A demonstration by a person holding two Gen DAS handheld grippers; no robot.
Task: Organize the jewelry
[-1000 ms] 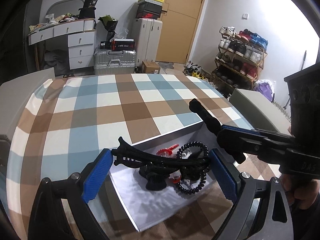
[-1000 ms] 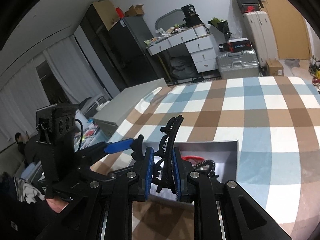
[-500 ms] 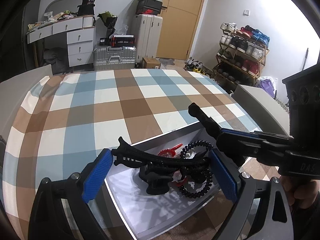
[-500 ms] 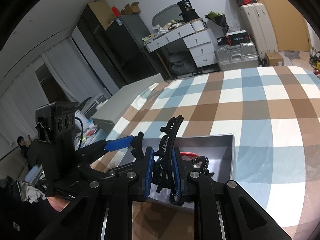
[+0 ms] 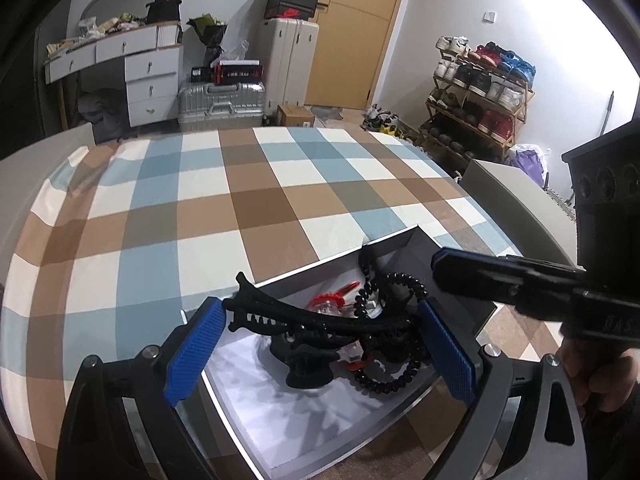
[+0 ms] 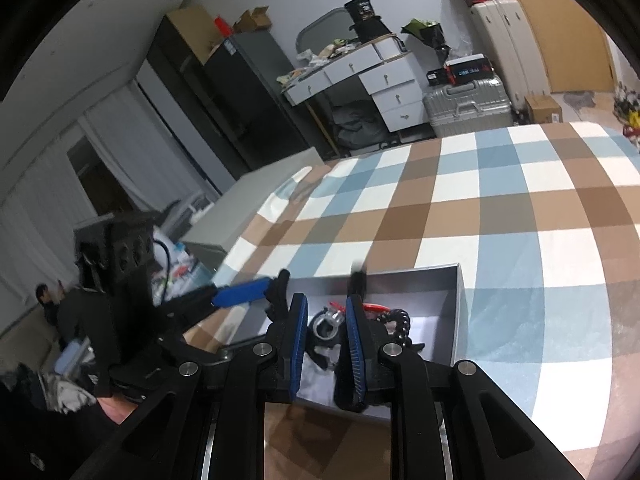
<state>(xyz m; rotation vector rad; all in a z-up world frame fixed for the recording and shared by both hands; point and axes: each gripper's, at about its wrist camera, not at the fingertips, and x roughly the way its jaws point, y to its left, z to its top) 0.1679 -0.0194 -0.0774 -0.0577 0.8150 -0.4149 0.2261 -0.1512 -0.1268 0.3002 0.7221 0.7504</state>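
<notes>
A grey open box (image 5: 320, 448) sits on the checked tablecloth and shows in the right wrist view too (image 6: 460, 320). It holds a black beaded bracelet (image 5: 400, 376), a red piece (image 5: 326, 301) and other black pieces. My left gripper (image 5: 320, 356) is wide open above the box; a long black claw hair clip (image 5: 304, 316) spans between its blue pads. My right gripper (image 6: 327, 344) is open with nothing between its pads, just above the box; a silver ring piece (image 6: 325, 326) shows through the gap. A blurred black shape (image 6: 358, 278) is beyond the right pad.
The table has a blue, brown and white checked cloth (image 5: 240, 208). Behind it stand suitcases (image 5: 222, 100), a white desk (image 5: 120, 68), a shoe rack (image 5: 476, 100) and a door. A white cabinet (image 5: 516, 204) stands right of the table.
My right gripper has opened and let go of the black claw clip. The clip no longer stands between its pads. The left gripper stays open over the box.
</notes>
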